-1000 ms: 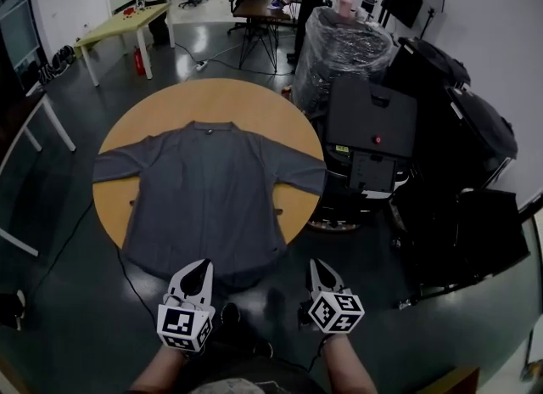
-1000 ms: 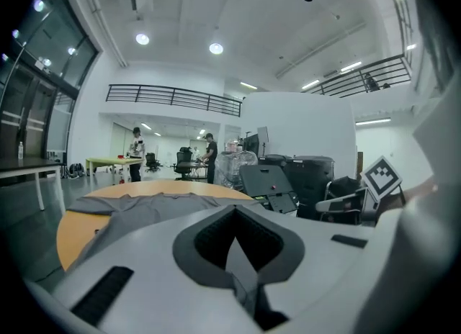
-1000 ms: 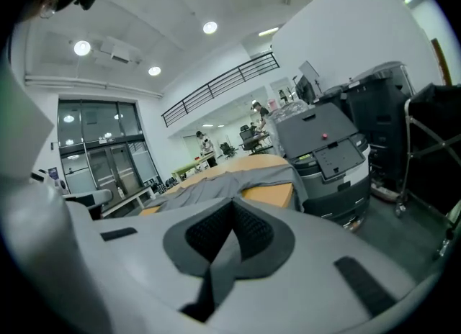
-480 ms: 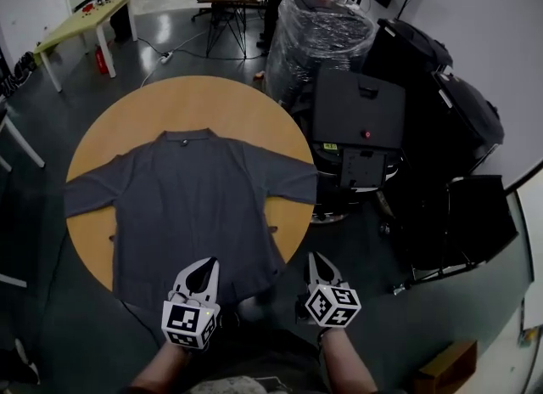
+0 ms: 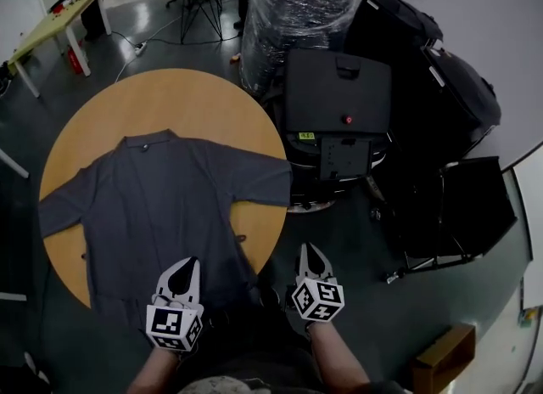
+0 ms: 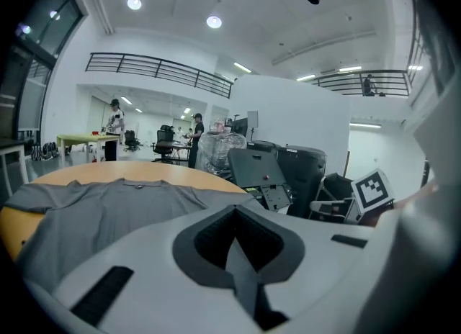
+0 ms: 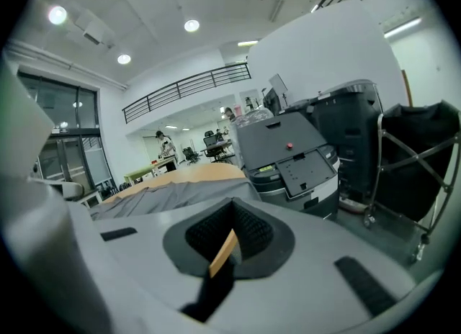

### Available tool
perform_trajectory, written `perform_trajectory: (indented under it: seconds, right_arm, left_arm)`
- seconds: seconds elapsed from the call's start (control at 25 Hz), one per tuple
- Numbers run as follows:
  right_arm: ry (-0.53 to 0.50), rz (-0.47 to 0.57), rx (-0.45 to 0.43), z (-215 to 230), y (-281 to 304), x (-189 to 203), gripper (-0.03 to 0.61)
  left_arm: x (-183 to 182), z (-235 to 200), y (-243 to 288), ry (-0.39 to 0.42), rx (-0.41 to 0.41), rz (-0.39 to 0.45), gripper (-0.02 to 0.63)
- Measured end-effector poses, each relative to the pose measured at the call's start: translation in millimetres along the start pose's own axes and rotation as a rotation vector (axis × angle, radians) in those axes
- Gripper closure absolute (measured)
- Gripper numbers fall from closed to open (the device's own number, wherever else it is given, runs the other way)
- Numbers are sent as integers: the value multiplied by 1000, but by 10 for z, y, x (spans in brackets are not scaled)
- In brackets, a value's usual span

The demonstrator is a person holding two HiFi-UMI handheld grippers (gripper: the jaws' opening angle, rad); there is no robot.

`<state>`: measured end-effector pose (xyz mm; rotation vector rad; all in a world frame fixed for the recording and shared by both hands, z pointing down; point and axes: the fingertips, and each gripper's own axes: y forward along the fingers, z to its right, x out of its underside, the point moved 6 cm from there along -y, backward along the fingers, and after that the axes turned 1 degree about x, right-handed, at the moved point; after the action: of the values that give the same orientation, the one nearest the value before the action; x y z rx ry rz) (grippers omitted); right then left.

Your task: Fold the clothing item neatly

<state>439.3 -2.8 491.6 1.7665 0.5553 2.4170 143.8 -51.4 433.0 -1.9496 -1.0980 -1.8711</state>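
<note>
Closed, empty: left tool (image 5: 185, 267), right tool (image 5: 309, 255). Flat dark-grey long-sleeved shirt (image 5: 161, 205) lies 11 o'clock; left tool nearer hem.

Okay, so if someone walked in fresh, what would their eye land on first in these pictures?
First, the grey long-sleeved shirt, spread flat with its sleeves out on the round wooden table at the head view's left. Next, the left gripper and right gripper, both shut, at the bottom of that view. Then the black equipment case with a red light, right of the table.
</note>
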Motion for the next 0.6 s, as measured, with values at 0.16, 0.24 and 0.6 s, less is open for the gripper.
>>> perform_trajectory:
  seconds: [0.16,0.24,0.6]
  right_arm:
    - [-67,-17,-45,293,289,-54,589]
    - [-94,-46,-79,415,454,1,589]
    - [-190,-184,-173,703,1124,530,567]
  left_arm:
    - [-47,271,330,-1,-17,-20,606]
    - [-14,367,501,1,-34,-38,606]
    - [157,669,1274,11,-87,-104,606]
